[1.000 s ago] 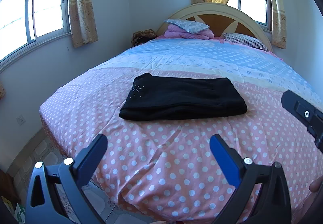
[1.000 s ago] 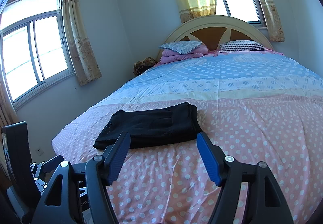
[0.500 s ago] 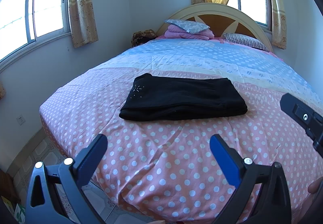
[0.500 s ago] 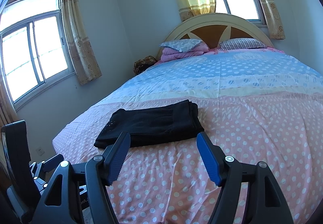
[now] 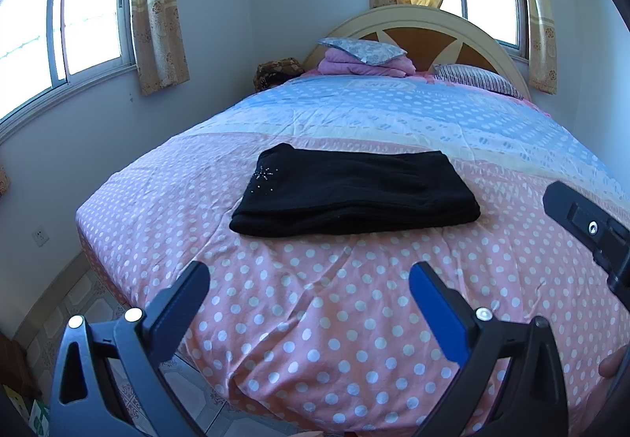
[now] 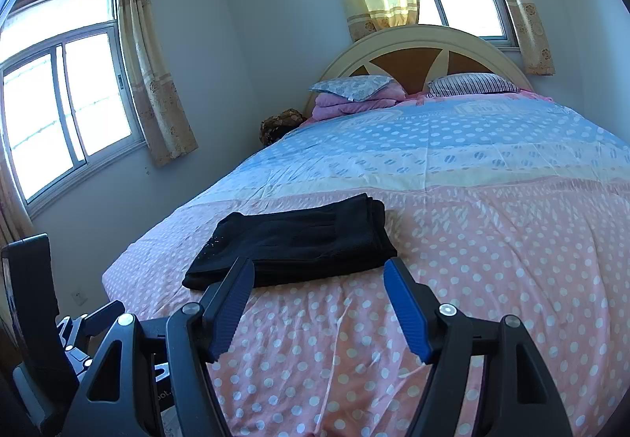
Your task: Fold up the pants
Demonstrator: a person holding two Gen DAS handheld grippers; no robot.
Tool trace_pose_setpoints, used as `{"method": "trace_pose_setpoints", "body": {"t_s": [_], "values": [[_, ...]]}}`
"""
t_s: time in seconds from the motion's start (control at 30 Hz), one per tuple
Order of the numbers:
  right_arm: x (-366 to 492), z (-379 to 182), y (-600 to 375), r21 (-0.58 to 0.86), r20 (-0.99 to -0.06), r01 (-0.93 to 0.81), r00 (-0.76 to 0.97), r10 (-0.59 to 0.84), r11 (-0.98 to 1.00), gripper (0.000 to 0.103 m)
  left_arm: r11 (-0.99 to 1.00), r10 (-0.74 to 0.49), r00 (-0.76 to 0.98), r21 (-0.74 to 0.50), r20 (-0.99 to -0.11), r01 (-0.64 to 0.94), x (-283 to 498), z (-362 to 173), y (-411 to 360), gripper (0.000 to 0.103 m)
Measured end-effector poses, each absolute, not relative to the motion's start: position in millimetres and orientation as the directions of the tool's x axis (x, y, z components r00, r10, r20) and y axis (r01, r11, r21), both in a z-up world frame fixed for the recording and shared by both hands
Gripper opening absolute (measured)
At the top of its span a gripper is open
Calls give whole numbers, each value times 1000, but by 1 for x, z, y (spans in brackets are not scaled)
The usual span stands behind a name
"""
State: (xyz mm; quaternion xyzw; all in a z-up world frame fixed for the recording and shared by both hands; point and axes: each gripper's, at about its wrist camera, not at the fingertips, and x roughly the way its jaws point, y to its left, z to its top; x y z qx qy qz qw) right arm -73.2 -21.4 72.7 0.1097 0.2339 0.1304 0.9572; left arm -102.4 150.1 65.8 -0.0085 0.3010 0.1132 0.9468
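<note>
Folded pants (image 5: 354, 196) on bed (image 5: 354, 338), near foot edge; pillows (image 5: 362, 49) behind, at headboard (image 5: 417, 17).

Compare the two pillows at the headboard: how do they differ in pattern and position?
The floral pillow is pale blue-grey and sits raised on folded pink bedding; the striped pillow has dark stripes and lies lower, directly on the bed. Both lie near the headboard.
</note>
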Motion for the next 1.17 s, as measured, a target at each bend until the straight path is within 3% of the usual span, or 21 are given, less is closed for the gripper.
{"method": "trace_pose_setpoints", "body": {"t_s": [1.17], "values": [[-73,73,-22,277,-424,-173,861,282,945,70,974,206,801,39,-562,-223,-97,71,148,103]]}}
